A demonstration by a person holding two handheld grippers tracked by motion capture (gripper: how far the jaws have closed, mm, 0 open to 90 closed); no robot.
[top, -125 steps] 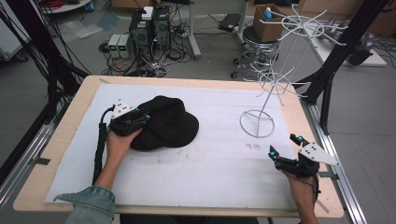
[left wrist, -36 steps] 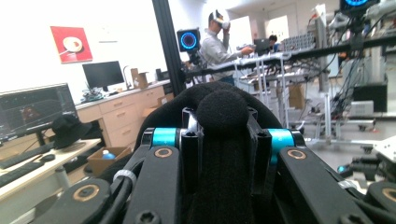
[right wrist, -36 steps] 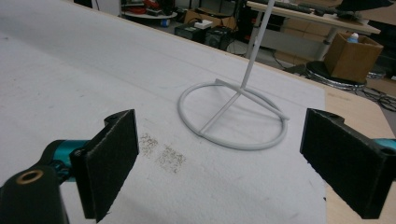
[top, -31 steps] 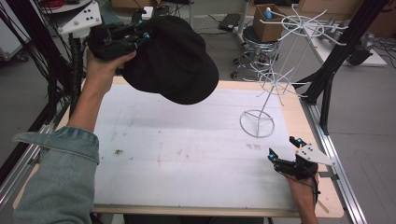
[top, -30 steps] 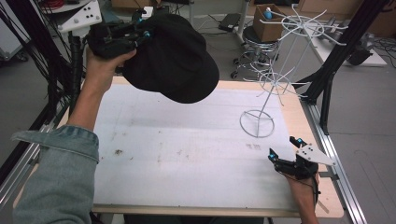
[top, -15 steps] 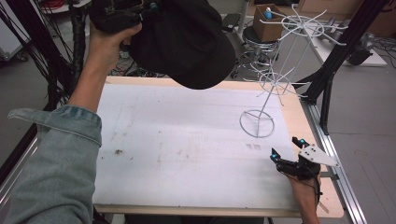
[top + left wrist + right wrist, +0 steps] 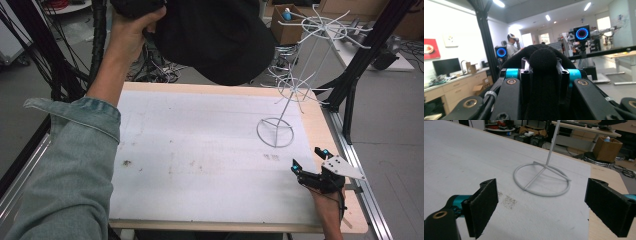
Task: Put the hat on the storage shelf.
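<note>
The hat [image 7: 215,35] is at the top centre of the frame, above the table [image 7: 200,150]; the wire stand [image 7: 295,90] is at its right.

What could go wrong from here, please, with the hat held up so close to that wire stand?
The white wire stand rests on a small ring base with long thin spokes, so a bump from the black hat could tip it or snag fabric.

The left claw pinches just a fold of the hat, so it might slip free.

The right claw rests open by the base, not steadying the stand.
</note>
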